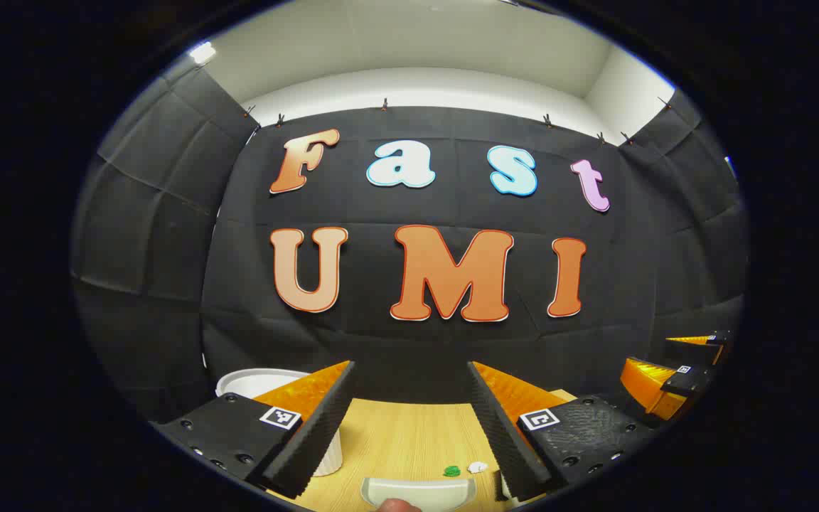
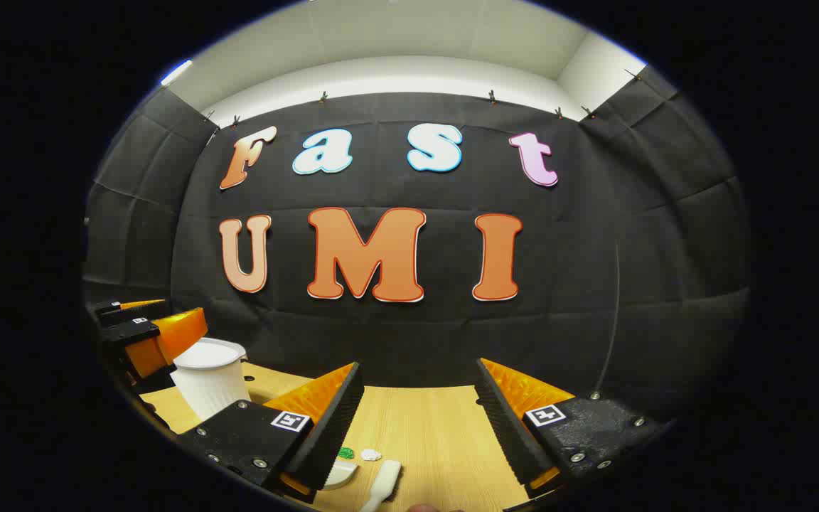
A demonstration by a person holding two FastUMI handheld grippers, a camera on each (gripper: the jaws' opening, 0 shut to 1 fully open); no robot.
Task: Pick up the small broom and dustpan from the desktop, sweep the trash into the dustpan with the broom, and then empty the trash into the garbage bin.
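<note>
Both tongs hang open over the bench [image 2: 438, 427], gripping nothing. Nearest, below the left tongs [image 1: 413, 387], lies the dustpan [image 1: 418, 491]; below the right tongs [image 2: 420, 387] lies the broom [image 2: 383, 482]. Just past them sit green trash [image 1: 452, 471] and white trash [image 1: 478, 467]. Farther left stands the white bin [image 2: 210, 380].

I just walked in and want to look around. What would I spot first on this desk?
You would first spot the white garbage bin standing upright at the left of the wooden desktop. Then two bits of trash, one green and one white, lying close together beyond the pale dustpan. The small white broom lies flat to the right of the dustpan, and both grippers hang open above, holding nothing.
</note>
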